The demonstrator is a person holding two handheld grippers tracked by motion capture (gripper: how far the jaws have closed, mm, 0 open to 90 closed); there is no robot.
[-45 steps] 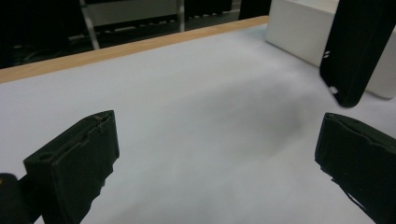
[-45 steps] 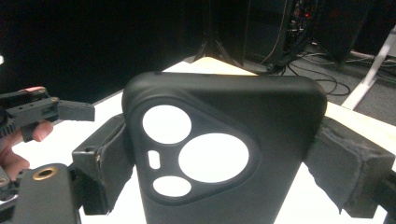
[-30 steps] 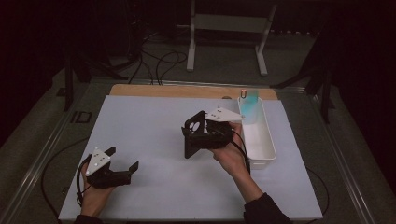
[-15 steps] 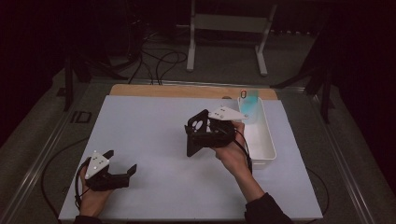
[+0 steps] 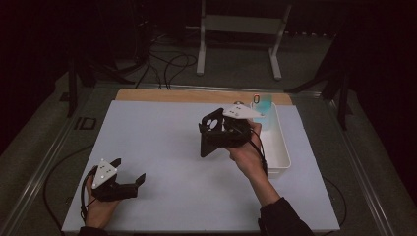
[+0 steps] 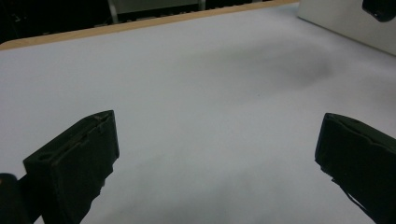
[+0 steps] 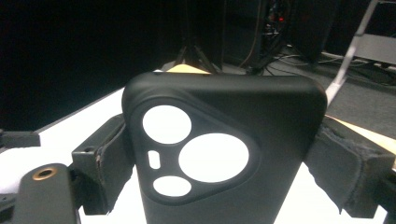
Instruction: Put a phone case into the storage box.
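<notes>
A black phone case [image 7: 224, 154] with round camera cut-outs stands between the jaws of my right gripper [image 7: 219, 163], which is shut on its two sides. In the high view the same right gripper [image 5: 216, 137] holds the black phone case [image 5: 210, 132] above the middle of the white table mat [image 5: 162, 132], just left of the tray. My left gripper [image 5: 129, 178] rests low at the front left of the mat, open with nothing between its jaws. The left gripper view shows its two fingers [image 6: 74, 163] wide apart over bare mat.
A white tray [image 5: 280, 147] lies along the mat's right side, with a pale blue object [image 5: 264, 105] standing at its far end. A wooden strip [image 5: 162, 95] borders the far edge. Cables and a metal stand [image 5: 241, 29] sit on the floor beyond.
The right gripper has tilted and shifted slightly with the phone case held in it. The left gripper has slid a little toward the front edge.
</notes>
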